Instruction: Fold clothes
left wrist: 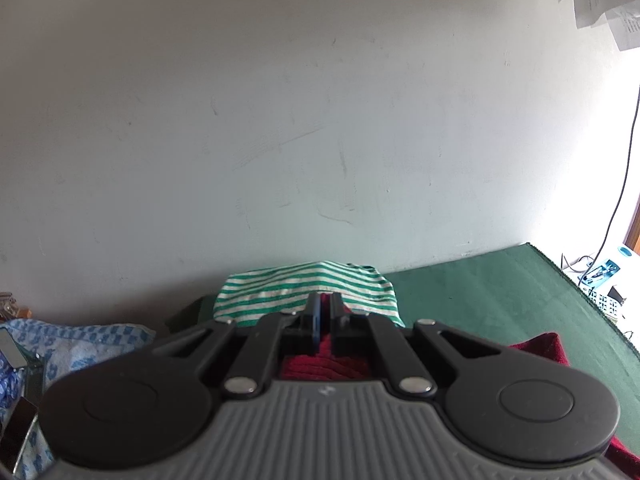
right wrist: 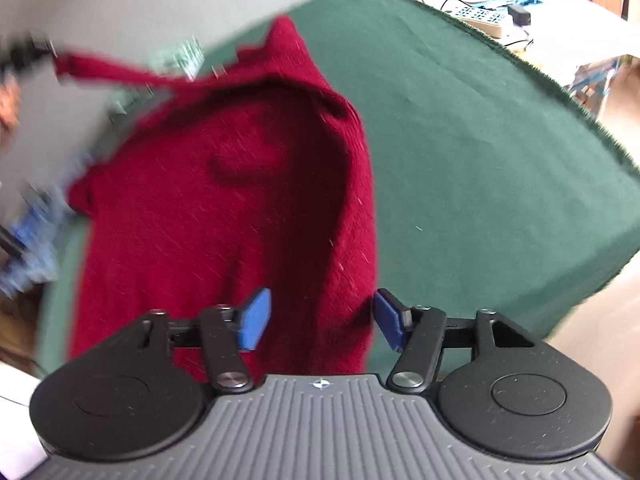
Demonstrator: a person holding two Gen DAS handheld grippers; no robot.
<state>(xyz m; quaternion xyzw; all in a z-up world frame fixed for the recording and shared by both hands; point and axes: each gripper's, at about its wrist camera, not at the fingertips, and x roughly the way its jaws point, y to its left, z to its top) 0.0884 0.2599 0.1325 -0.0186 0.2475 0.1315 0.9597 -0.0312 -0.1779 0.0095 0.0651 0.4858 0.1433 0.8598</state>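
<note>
A green cloth (right wrist: 460, 152) is covering the table, and a dark red knitted garment (right wrist: 224, 216) is lying across it — 1 corner is being lifted up toward the wall by the left gripper (left wrist: 325, 316), whose 2 fingers are pinched together on the red knit. Behind that gripper a folded green-and-white striped garment (left wrist: 304, 288) is resting against the wall, with a blue-and-white patterned cloth (left wrist: 68, 344) off to the left. The right gripper (right wrist: 320, 320) is hanging over the garment's near edge, its blue pads (right wrist: 254, 320) spread wide apart — nothing is between them.
</note>
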